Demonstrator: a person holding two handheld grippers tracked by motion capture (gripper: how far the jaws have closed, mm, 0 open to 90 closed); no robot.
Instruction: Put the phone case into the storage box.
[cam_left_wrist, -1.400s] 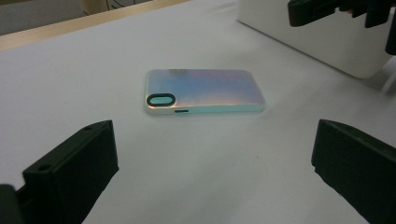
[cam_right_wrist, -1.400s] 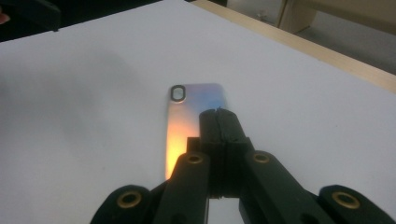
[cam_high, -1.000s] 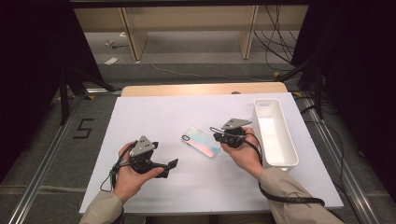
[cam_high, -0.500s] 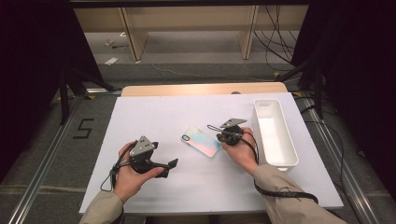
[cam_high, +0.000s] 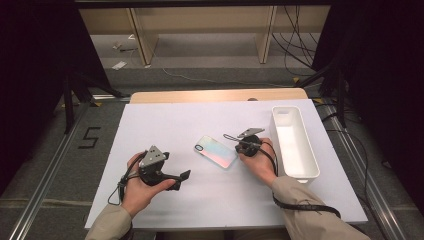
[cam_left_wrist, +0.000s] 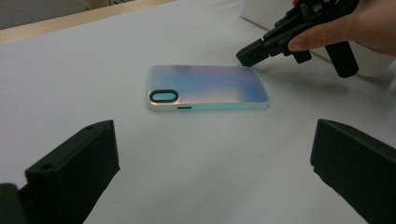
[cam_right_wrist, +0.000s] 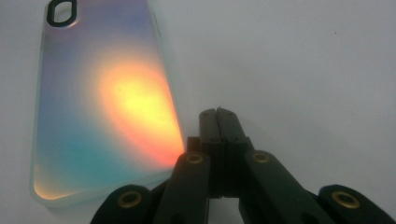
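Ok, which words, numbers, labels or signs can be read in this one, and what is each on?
"5": a dark numeral on the grey floor left of the table.
The phone case shows no print or logo.
The white bin carries no label.
Nothing readable on either gripper.

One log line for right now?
left gripper: open, apart from case | right gripper: shut, tip beside phone case | case flat on table | bin empty
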